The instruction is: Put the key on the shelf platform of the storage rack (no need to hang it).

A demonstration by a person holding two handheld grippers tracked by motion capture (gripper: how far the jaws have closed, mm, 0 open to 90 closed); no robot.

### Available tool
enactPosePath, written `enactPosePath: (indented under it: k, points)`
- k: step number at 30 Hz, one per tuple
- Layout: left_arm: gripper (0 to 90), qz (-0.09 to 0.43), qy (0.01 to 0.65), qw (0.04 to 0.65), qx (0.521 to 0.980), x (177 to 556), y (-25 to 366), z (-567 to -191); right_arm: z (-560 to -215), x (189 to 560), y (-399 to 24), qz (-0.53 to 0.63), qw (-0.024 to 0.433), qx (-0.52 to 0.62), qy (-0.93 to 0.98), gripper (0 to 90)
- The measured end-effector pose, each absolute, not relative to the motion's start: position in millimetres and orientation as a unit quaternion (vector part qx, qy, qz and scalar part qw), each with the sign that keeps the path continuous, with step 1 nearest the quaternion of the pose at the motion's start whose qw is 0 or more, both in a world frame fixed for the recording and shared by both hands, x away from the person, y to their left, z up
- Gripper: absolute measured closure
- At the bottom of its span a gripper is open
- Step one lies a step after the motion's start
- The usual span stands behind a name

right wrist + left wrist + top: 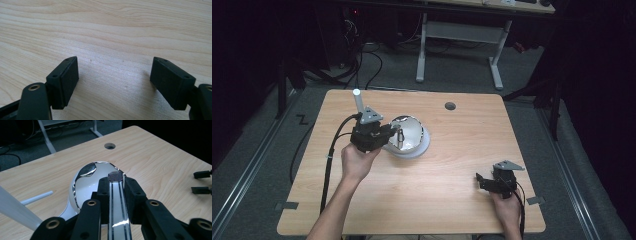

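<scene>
**Gripping the shiny bowl by its flat strip, left of mid-counter**

Judged as the holding step: with the left tool (393,134) clamped narrow on a flat metal strip (117,202), keeping hold of the shiny bowl (409,132) at the far end of that strip. Seen along the left tool's own view with both black pads pressed against the strip's edges and a small meshed patch just past the fingertips. Hard to tell whether strip and bowl are one piece or merely touching.

Found left of the counter's (462,210) middle, tilted, with the mirrored hollow turned toward the person's side, on or just above a white plate (422,149); contact between the two not clear. Directly ahead of the left tool, touching its tips, with a white rod (357,100) standing just behind that tool and a round hole (450,106) in the counter farther back.

As for the right tool (479,179): spread wide with nothing between the pads, low over bare wood near the person's right corner, well apart from bowl and plate.

Next move, by this reading: either settling the bowl level on the plate or carrying it clear. Calls for a firm squeeze on the thin, slick strip, a slow wrist to stop the bowl swinging, and care not to drag the plate along. Could also bring the idle right tool across to steady the plate's rim.
</scene>
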State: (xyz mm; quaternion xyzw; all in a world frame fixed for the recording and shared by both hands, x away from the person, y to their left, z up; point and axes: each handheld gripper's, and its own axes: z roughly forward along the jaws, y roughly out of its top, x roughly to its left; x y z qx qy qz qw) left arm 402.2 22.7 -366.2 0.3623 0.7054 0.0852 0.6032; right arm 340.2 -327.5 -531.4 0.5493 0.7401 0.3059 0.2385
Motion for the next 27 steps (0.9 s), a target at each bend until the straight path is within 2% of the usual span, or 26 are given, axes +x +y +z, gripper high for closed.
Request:
enactPosePath:
  k: [1,27]
  points:
    - [75.8,0.075,0.722,0.581,0.367,401,24,-366,-531,340,-328,0.306,0.239,0.549,0.74,23.2]
    - [75.5,0.09,0.745,0.55,0.367,430,10,-407,-531,340,-327,0.306,0.239,0.548,0.741,23.2]
